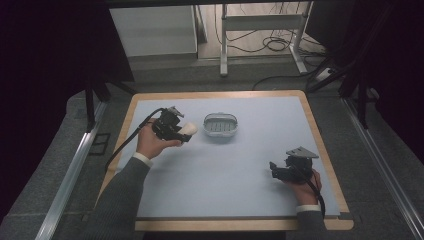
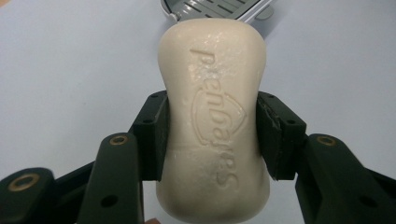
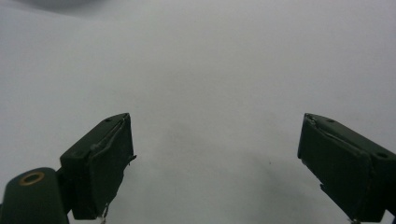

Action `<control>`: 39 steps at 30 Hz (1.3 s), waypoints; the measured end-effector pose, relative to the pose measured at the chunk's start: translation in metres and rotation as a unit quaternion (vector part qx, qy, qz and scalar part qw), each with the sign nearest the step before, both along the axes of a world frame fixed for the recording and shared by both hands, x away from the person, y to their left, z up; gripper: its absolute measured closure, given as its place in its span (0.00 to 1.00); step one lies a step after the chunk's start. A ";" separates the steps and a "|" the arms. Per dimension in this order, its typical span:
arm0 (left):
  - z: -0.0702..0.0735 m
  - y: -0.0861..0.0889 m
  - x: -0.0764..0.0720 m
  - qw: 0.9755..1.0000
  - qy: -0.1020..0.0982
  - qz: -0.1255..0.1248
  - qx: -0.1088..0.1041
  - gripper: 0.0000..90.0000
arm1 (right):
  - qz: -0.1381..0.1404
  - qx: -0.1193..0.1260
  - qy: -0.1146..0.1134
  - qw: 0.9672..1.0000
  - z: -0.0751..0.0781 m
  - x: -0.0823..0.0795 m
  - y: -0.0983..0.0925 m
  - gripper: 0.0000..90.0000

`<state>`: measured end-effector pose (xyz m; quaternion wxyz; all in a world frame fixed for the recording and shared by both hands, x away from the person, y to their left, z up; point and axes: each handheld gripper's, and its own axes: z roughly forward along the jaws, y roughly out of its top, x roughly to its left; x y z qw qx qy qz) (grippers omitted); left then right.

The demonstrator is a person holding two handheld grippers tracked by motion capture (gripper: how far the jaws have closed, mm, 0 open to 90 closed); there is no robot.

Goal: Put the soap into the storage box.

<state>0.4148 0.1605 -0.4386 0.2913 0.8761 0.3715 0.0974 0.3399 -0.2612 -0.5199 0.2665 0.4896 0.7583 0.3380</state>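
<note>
The left gripper view brings up what the high view leaves too small to read: the bar of soap (image 2: 214, 121) is cream-coloured with lettering pressed into its face, and the left gripper (image 2: 212, 135) has both black pads flat against its narrowed waist, so the claw is clamped on the bar, which juts forward past the fingertips; just beyond its far end sits the rim of the soap dish (image 2: 219, 8), with slots in its floor. From the high view the wider layout is plain; the left gripper (image 1: 186, 131) holds the soap (image 1: 189, 129) at the left of the blue mat (image 1: 240, 170), just beside the grey soap dish (image 1: 220, 125) and apart from it; the right gripper (image 1: 274, 169) rests well away near the mat's right edge. The right gripper view shows the right gripper (image 3: 215, 158) with its jaws spread wide over bare mat, nothing between them.

By count: one bar of soap, one soap dish, two grippers, each in a hand with a grey sleeve. The dish is the single container, and it holds nothing; the soap is in the claw, not in the dish.
</note>
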 end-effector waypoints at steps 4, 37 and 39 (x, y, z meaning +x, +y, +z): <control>0.002 -0.003 0.002 1.000 0.000 -0.002 0.002 0.55 | -0.001 0.000 0.000 1.000 0.000 0.000 0.000 0.11; 0.013 -0.028 0.036 1.000 0.006 -0.011 0.003 0.55 | -0.005 -0.005 0.003 1.000 -0.001 0.001 -0.001 0.11; 0.012 -0.028 0.039 1.000 0.008 -0.010 0.007 0.55 | -0.007 -0.005 0.003 1.000 -0.001 0.001 -0.001 0.11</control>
